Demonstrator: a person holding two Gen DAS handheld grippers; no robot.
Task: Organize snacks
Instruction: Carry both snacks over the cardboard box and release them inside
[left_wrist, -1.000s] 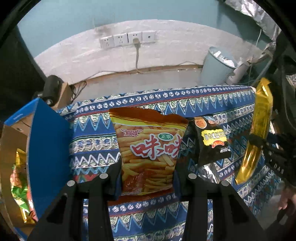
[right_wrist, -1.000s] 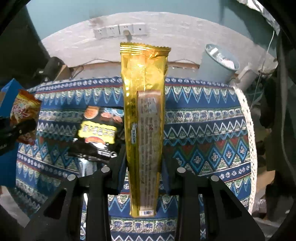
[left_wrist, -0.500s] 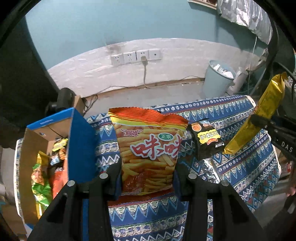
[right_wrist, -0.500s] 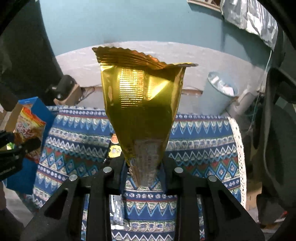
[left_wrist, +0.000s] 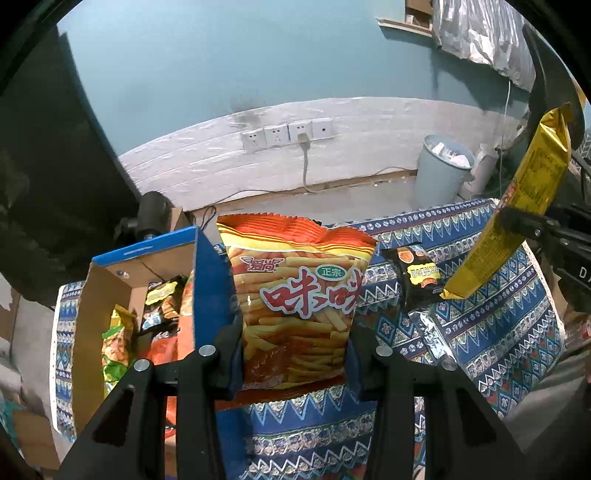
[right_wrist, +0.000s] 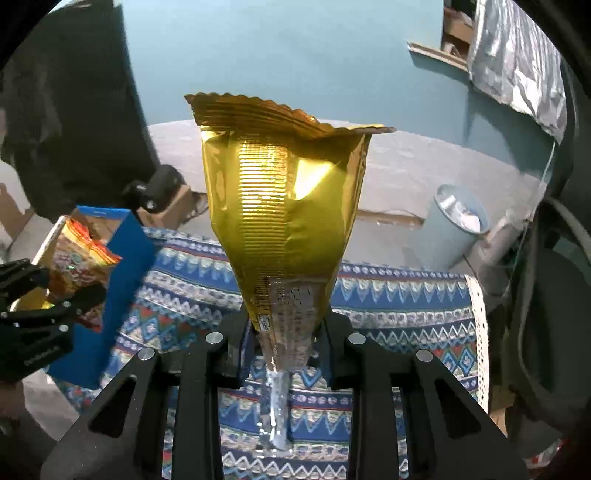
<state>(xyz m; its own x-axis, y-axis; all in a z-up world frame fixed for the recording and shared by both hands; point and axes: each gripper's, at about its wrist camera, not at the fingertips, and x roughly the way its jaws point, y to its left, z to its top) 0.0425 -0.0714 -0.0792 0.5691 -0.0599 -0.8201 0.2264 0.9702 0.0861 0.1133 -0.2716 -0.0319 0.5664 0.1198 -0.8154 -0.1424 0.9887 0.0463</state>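
Left gripper (left_wrist: 295, 354) is clamped on the orange bag (left_wrist: 295, 295), jaws pinching its lower half while the crimped top stands upright above the fingers at frame centre. Just to its left, the blue box (left_wrist: 155, 295) sits open, packets already inside (green, black and red ones, labels too small to read). On the patterned cloth (left_wrist: 498, 332) to the right lies a black packet (left_wrist: 419, 277) with a silver one just below it, both well clear of the jaws.

Over to the right gripper (right_wrist: 284, 347): it's squeezed tight on the narrow bottom end of the gold bag (right_wrist: 288, 214), which fans out wide above the fingers and fills mid-frame. In the left view that same gold bag hangs tilted at the right edge, off the cloth. A grey bin (left_wrist: 441, 173) stands by the wall, upper right.
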